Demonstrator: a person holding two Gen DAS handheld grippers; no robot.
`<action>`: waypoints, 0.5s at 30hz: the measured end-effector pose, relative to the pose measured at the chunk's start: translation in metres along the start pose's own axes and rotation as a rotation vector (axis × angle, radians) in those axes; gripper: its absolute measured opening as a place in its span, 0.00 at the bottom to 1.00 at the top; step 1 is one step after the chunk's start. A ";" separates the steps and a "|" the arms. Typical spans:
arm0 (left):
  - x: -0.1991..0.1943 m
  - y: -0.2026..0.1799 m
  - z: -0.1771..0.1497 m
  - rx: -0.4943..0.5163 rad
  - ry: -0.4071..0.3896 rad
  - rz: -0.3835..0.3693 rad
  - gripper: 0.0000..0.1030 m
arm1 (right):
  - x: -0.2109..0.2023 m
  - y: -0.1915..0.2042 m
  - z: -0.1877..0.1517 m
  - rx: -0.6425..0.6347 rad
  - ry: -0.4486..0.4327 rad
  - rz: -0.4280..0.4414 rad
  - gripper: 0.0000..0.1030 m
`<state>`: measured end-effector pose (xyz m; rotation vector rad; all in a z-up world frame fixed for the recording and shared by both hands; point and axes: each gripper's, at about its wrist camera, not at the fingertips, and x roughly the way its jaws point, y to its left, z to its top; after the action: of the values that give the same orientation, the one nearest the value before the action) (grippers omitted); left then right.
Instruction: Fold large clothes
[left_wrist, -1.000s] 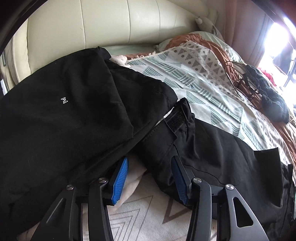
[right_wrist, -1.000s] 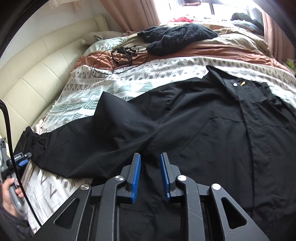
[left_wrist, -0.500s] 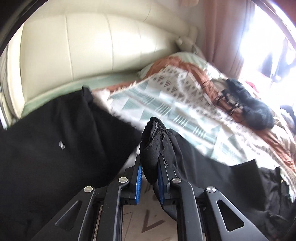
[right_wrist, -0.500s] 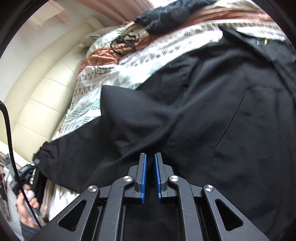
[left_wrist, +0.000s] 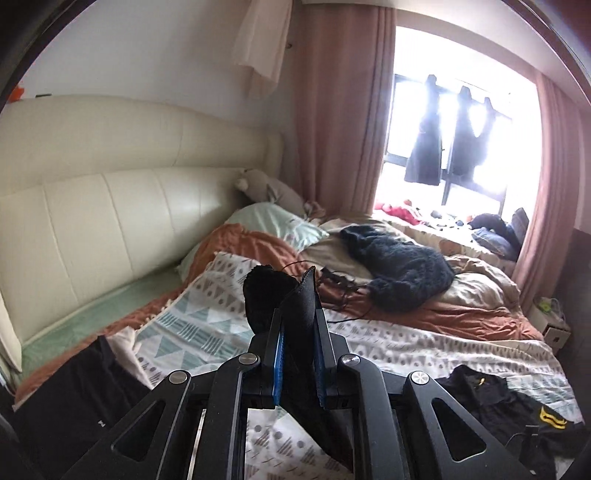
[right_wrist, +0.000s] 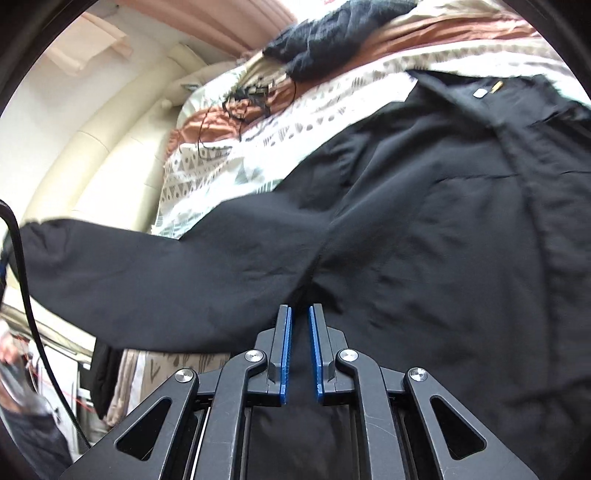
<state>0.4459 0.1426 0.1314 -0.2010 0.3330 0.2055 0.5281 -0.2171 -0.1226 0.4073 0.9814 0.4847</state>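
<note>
A large black shirt (right_wrist: 443, 229) lies spread on the patterned bedspread (right_wrist: 229, 162). Its long sleeve (right_wrist: 147, 280) is lifted and stretched out to the left. My left gripper (left_wrist: 298, 328) is shut on the sleeve's cuff (left_wrist: 295, 310), held high above the bed. My right gripper (right_wrist: 298, 325) is shut on a pinch of the shirt's body fabric near the armpit seam. The shirt's collar end with a yellow patch (left_wrist: 550, 413) shows at the lower right of the left wrist view.
Another black garment (left_wrist: 74, 398) lies at the bed's near left. A dark fuzzy sweater (left_wrist: 402, 273) and tangled cables (left_wrist: 336, 280) lie farther up the bed. A cream padded headboard (left_wrist: 110, 206) runs along the left, and a window with curtains (left_wrist: 458, 147) is behind.
My left gripper closed on the sleeve cuff and lifted it well above the bed. My right gripper closed on the shirt's body fabric and pulled it up.
</note>
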 end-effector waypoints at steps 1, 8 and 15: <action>-0.004 -0.012 0.007 0.013 -0.012 -0.017 0.13 | -0.010 -0.002 -0.002 -0.007 -0.010 -0.009 0.18; -0.025 -0.111 0.036 0.093 -0.061 -0.158 0.13 | -0.086 -0.036 -0.031 0.024 -0.127 -0.056 0.42; -0.032 -0.212 0.042 0.177 -0.055 -0.274 0.13 | -0.137 -0.080 -0.034 0.126 -0.180 -0.143 0.42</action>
<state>0.4784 -0.0569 0.2151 -0.0642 0.2643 -0.0895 0.4510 -0.3562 -0.0883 0.4813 0.8622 0.2526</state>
